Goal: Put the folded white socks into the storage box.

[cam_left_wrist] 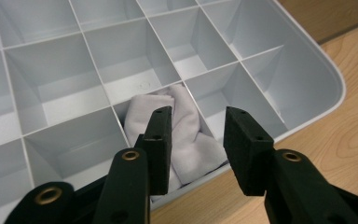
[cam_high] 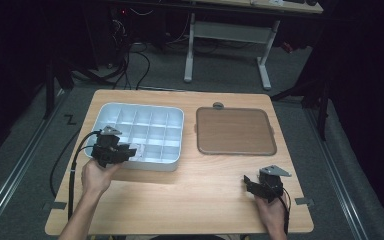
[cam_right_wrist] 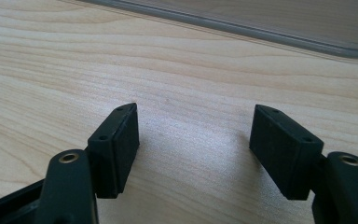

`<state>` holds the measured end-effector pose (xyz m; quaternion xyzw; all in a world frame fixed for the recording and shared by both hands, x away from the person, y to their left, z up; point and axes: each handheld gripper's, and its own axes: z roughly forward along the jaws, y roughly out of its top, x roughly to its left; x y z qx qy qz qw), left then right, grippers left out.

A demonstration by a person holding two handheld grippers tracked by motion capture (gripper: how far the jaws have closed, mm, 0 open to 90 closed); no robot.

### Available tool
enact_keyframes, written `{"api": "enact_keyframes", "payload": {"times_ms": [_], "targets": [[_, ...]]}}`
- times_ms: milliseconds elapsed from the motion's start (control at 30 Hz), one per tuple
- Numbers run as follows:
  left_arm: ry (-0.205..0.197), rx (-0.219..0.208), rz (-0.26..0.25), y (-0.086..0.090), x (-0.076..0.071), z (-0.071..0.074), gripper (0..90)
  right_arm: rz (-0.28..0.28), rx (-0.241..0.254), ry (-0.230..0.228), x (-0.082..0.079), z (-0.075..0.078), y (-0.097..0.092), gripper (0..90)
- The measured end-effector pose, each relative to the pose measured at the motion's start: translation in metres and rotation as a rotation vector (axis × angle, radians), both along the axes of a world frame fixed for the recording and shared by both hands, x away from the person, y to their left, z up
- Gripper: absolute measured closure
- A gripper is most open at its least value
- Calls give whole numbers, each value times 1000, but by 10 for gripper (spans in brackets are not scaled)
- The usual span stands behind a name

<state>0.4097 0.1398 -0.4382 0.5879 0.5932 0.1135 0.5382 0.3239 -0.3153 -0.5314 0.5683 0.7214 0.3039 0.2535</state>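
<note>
1 white cloth (cam_left_wrist: pixel 182 135), bunched, lies in a near-edge cell of the grey tray (cam_high: pixel 172 162), toward the tray's near-left corner in the high view. In the left gripper view its long axis runs from the near rim away into the tray, slightly tilted; folds run the same way.

L gripper (cam_left_wrist: pixel 196 135) just over that cell, angled down-fwd from the tray's near-left corner, L hand (cam_high: pixel 96 176) behind it. Jaws part-open, pads astride the cloth w/o pressing; nothing gripped.

R gripper (cam_right_wrist: pixel 195 140) low over bare table (cam_high: pixel 200 195), near-right, pointing toward the brown mat (cam_high: pixel 235 131). Jaws wide, nothing btw them.

Count: 1 cloth, 1 tray, 1 mat, 2 grippers.
</note>
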Motion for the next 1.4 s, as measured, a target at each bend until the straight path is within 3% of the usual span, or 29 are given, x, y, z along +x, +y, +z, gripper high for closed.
{"api": "enact_keyframes", "payload": {"times_ms": [400, 500, 800, 1400], "targets": [[-64, -35, 38, 16, -17, 16, 551, 1, 0, 0, 0, 0, 0, 333], [-79, -13, 52, 19, -21, 13, 546, 0, 0, 0, 0, 0, 0, 333], [-89, -46, 87, 35, -32, 9, 511, 0, 1, 0, 0, 0, 0, 333], [-92, -97, 119, 47, -52, 1, 411, 2, 1, 0, 0, 0, 0, 332]]}}
